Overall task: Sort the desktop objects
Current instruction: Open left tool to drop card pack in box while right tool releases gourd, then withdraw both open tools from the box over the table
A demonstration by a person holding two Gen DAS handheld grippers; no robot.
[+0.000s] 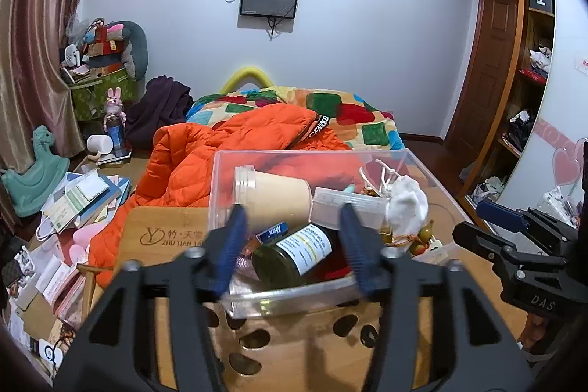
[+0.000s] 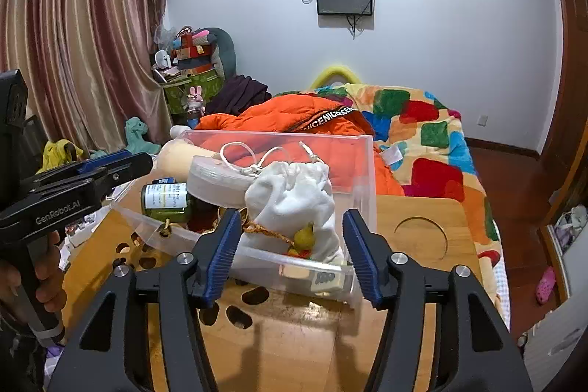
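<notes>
A clear plastic bin stands on a bamboo bed tray. In it lie a dark glass jar with a white label, a beige cup on its side, a white drawstring pouch and a small blue battery pack. My left gripper is open and empty over the bin's near wall, above the jar. My right gripper is open and empty at the bin's near wall, in front of the pouch. The jar lies to its left.
The tray has a round cup recess to the right of the bin. An orange jacket and a colourful blanket cover the bed behind. Books and papers are piled to the left. A wardrobe stands on the right.
</notes>
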